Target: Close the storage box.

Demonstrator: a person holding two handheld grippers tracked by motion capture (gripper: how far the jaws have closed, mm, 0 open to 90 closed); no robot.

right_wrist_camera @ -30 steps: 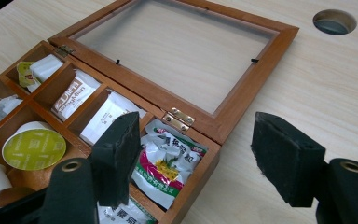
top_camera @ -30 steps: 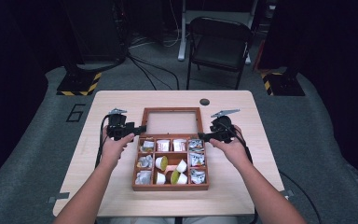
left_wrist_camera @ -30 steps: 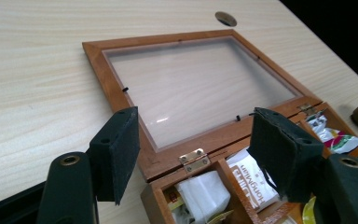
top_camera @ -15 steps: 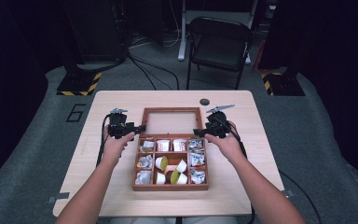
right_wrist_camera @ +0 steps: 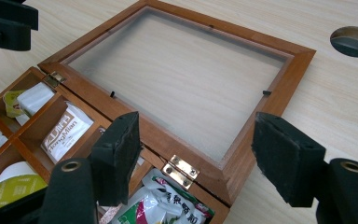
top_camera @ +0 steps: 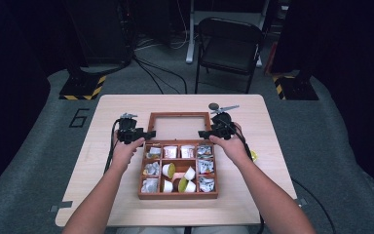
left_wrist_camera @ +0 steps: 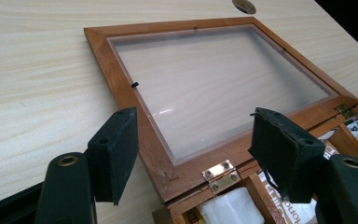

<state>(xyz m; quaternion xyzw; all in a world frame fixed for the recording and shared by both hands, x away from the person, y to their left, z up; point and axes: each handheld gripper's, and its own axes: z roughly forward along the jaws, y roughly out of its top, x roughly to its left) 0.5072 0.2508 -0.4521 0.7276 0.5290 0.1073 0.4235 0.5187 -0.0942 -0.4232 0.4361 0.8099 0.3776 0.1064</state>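
Both grippers have been carried a little up the table since a second ago, and they are now seen level with the hinge line of the wooden box (top_camera: 177, 168). Left gripper (top_camera: 149, 135) is held at the lid's 9 o'clock edge; its jaws have just been opening a touch and are seen spread, with the lid's lower corner and a brass hinge (left_wrist_camera: 220, 171) lying between them in the left gripper view, nothing pinched. Right gripper (top_camera: 202, 133) is held at the lid's 3 o'clock edge, jaws spread too, the lid's other corner and the second hinge (right_wrist_camera: 182, 169) framed between them in the right gripper view, no pad pressed on the wood.

Lid (top_camera: 179, 126) is laid fully back, flat on the table (top_camera: 282, 175), at 12 o'clock from the tray part, its clear pane showing the pale tabletop through it. Box itself sits at the middle of the table, its compartments filled: tea sachets (top_camera: 170, 151) in the top row, white and yellow-green cups (top_camera: 168, 169) in the centre, crinkled packets (top_camera: 205, 166) down the 3 o'clock column. A round cable hole (top_camera: 214, 105) is seen in the tabletop at 1 o'clock from the lid, just beyond the right gripper. Each hand is wrapped around its gripper's body.
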